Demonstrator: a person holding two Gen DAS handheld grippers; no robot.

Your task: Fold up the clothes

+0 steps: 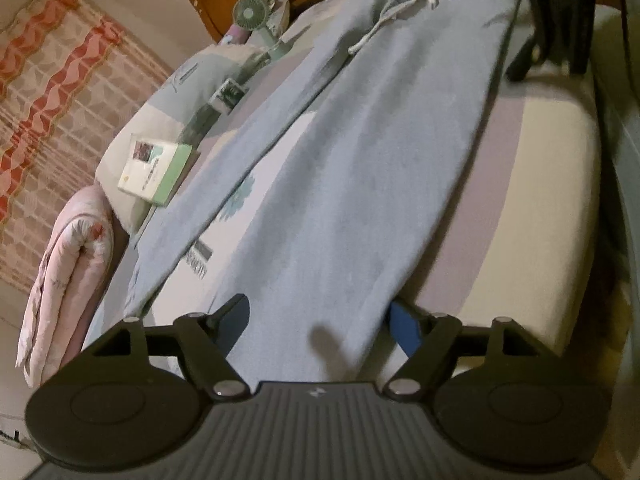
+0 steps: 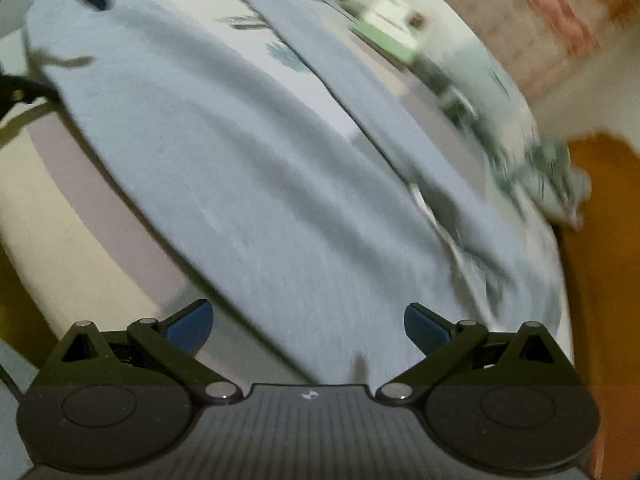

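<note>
The right gripper [image 2: 308, 324] is hovering with its blue-padded fingers [image 2: 188, 326] spread wide over the near edge of light blue sweatpants [image 2: 248, 184], which are lying flat across the bed [image 2: 52, 216]. A green-edged book [image 2: 384, 28] is resting far right, blurred.

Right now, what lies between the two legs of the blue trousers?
In the left wrist view, only the printed bedsheet shows between the legs of the blue trousers; nothing else lies there.
</note>
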